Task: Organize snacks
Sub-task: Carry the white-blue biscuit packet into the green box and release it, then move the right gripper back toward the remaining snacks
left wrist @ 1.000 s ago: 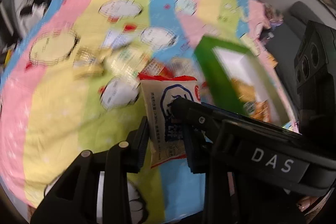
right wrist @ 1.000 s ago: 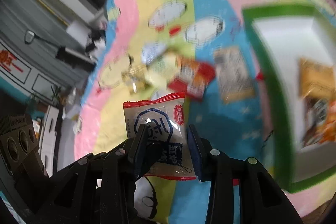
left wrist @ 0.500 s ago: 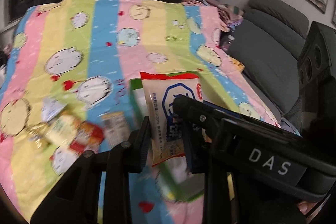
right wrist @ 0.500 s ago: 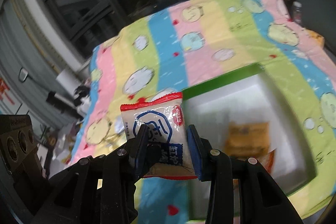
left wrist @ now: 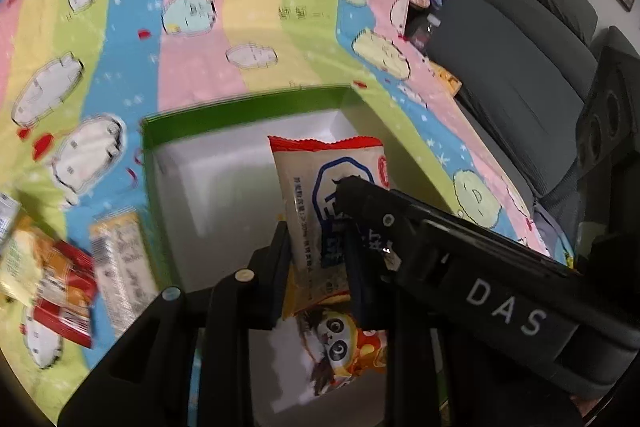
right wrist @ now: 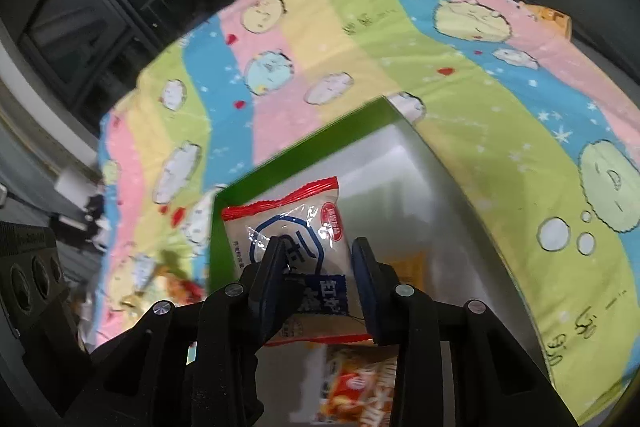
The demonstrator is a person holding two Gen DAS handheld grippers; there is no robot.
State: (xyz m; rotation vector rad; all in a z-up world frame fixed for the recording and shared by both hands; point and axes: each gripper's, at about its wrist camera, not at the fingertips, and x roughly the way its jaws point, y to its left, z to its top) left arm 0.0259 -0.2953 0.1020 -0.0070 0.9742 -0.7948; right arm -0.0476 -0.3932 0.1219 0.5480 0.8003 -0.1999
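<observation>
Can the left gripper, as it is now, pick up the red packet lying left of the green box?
Probably not yet: the left gripper is shut on a white snack packet, so the red packet must wait.

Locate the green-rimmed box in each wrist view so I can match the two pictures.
Left wrist view: the green-rimmed box fills the centre, its far rim above the white snack packet held in the left gripper.
Right wrist view: the box runs from the centre to the lower right, behind another such packet in the right gripper.
Shared landmark: the striped cartoon cloth beneath the box.
</observation>
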